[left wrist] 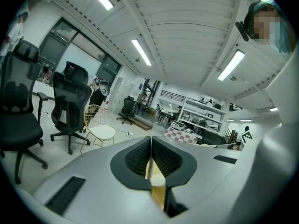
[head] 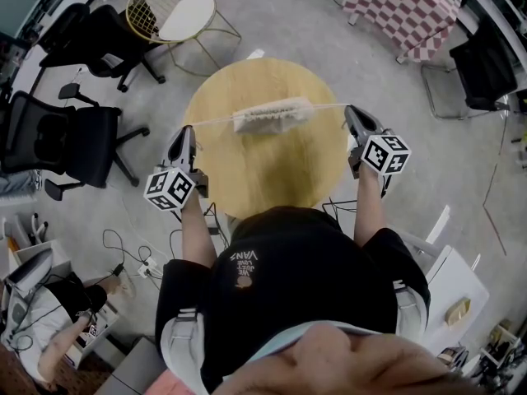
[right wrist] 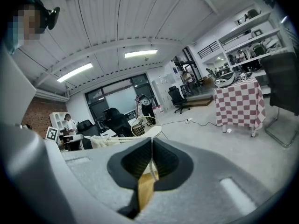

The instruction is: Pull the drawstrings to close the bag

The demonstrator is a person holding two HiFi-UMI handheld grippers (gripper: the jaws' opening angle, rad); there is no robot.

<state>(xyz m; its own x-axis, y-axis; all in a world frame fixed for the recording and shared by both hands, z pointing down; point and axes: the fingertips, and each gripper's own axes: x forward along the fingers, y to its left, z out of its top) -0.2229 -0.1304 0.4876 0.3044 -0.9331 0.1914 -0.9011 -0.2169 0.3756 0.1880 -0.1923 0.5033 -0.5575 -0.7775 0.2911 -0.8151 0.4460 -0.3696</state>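
Round wooden table (head: 263, 167), puckered bag (head: 272, 115), taut drawstrings (head: 329, 106)

Open tabletop (head: 272, 171) rings the bag (head: 272, 115); chairs (head: 78, 134) stand well apart.

The head view looks steeply down from above the person onto the round counter (head: 263, 175) with the left tool (head: 188, 132) and right tool (head: 351, 110) at its sides, while each tool view sits close behind its own jaws, facing almost level across the room, and all three share the wire chair (head: 169, 6) and checkered cloth (head: 403, 11).
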